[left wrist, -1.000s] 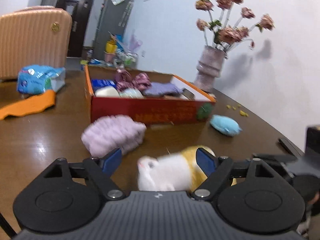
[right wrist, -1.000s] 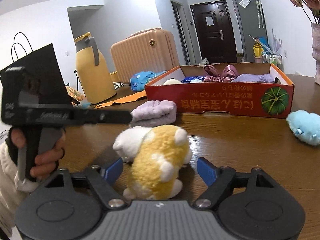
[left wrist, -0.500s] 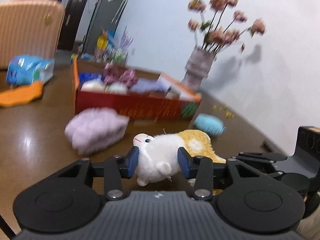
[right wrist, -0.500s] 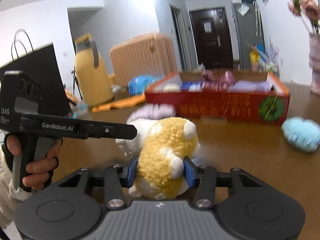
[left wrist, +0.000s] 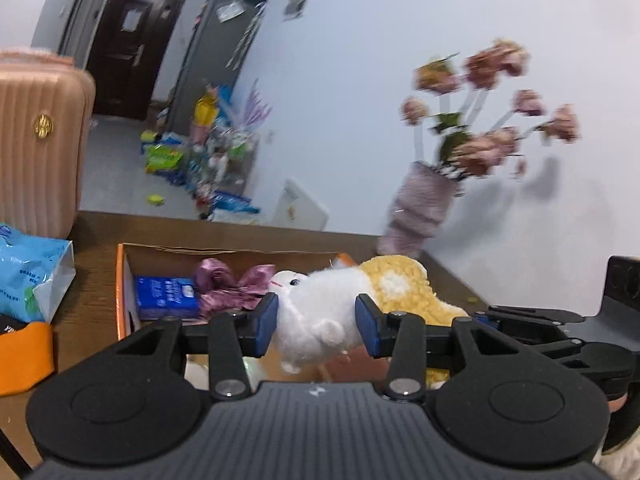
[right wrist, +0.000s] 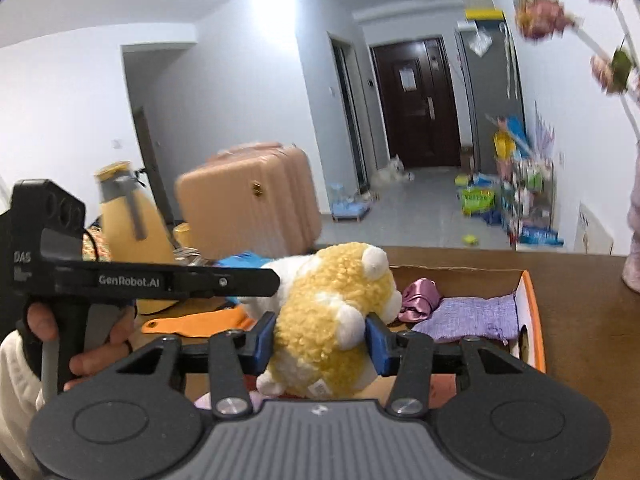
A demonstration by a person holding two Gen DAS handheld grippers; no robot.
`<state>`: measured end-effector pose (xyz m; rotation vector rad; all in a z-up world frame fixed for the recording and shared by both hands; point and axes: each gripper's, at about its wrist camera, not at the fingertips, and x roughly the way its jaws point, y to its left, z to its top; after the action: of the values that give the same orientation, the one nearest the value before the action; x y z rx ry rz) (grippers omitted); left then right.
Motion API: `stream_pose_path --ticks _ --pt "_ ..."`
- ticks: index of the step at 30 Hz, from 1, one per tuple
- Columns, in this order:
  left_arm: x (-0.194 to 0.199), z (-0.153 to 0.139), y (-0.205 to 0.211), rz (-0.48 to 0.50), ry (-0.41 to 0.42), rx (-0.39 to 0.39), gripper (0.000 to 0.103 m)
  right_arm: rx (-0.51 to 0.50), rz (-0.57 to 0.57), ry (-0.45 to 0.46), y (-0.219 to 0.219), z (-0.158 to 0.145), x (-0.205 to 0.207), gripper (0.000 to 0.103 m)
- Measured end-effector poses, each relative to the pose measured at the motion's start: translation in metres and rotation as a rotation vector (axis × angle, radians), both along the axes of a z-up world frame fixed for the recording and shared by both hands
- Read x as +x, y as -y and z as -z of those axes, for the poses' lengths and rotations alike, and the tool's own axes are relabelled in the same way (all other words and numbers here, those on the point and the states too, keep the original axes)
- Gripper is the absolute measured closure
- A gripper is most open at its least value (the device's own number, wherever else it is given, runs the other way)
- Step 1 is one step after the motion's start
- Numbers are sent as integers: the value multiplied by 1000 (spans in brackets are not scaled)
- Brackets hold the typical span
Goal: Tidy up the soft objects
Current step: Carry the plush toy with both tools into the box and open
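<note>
Orange-rimmed cardboard box (right wrist: pixel 534 320) lies just below the white-and-yellow plush toy (left wrist: pixel 320 320). Left gripper (left wrist: pixel 316 320) clamps its white head, right gripper (right wrist: pixel 320 338) its yellow body; I'd lower both together, then release over bare floor beside the purple pouch (right wrist: pixel 472 318).

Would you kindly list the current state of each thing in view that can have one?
Plush toy: off the table, held at both ends above the box.
Left gripper: shut on the toy's white head end.
Right gripper: shut on the toy's yellow end.
Cardboard box: open-topped, partly filled.
Dark door: closed.
Suitcase: upright, closed.
</note>
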<state>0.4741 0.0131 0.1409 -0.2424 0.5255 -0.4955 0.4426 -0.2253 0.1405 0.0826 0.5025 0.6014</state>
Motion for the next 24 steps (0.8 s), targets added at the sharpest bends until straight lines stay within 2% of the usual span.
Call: stream_pose_path --ticks 5,8,13,15,18,24 --pt "64 39 0 -26 -96 53 59 -43 21 -81 -17 33 62 57" --pt "83 56 -4 -55 -139 89 59 -44 20 -133 -29 57 91 57" --pt "105 84 -2 -64 -271 151 53 -105 19 -233 -43 92 119 55" --pt "105 88 3 -52 -268 164 47 -140 24 -274 -49 101 120 50" --pt "101 85 2 -55 -261 137 35 -151 21 -265 -52 104 118 48" --pt "79 62 -1 -84 -219 154 32 -143 32 -212 -48 76 100 36"
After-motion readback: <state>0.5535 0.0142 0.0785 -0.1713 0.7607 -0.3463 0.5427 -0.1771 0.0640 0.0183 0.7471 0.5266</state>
